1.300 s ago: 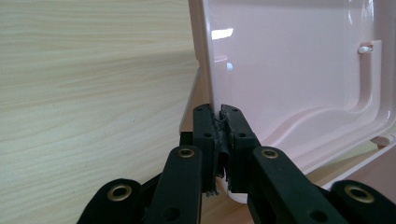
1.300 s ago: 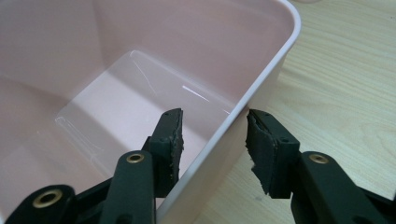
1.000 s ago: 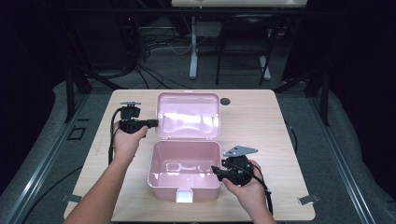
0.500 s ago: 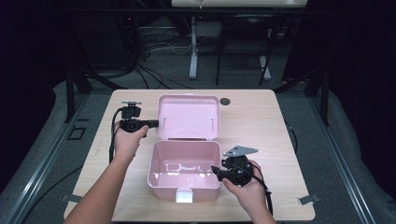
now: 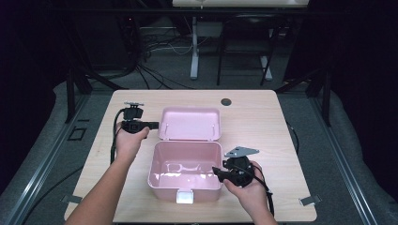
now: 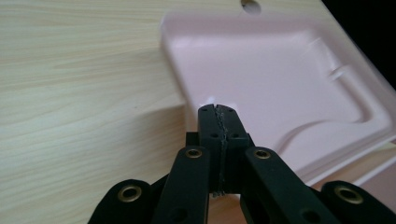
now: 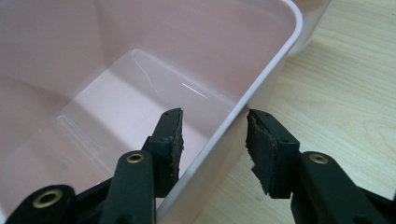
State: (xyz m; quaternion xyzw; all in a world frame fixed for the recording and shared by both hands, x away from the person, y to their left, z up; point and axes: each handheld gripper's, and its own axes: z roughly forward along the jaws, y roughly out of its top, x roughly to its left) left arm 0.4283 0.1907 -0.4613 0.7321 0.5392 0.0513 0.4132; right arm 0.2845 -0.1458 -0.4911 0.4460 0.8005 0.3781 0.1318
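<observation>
We found the pink storage box (image 5: 185, 171) at bench (image 5: 281, 140) centre, its lid (image 5: 190, 123) swung back toward 12 o'clock. The right claw (image 7: 212, 140) stood apart, straddling the box's right wall, apparently for steadying. The left claw (image 6: 218, 122) had just closed empty at the lid's 9 o'clock edge.

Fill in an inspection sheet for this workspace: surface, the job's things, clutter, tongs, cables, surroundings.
Surface: wooden table, with a round hole near its far edge.
Job's things: pink box, empty, lid swung open behind it.
Clutter: nothing seen.
Tongs: left tongs shut with nothing between them, at the lid's left edge; right tongs open, astride the box's right wall.
Cables: one trails from each tool; more lie on the floor beyond the table.
Surroundings: dark, with metal frame legs behind.
</observation>
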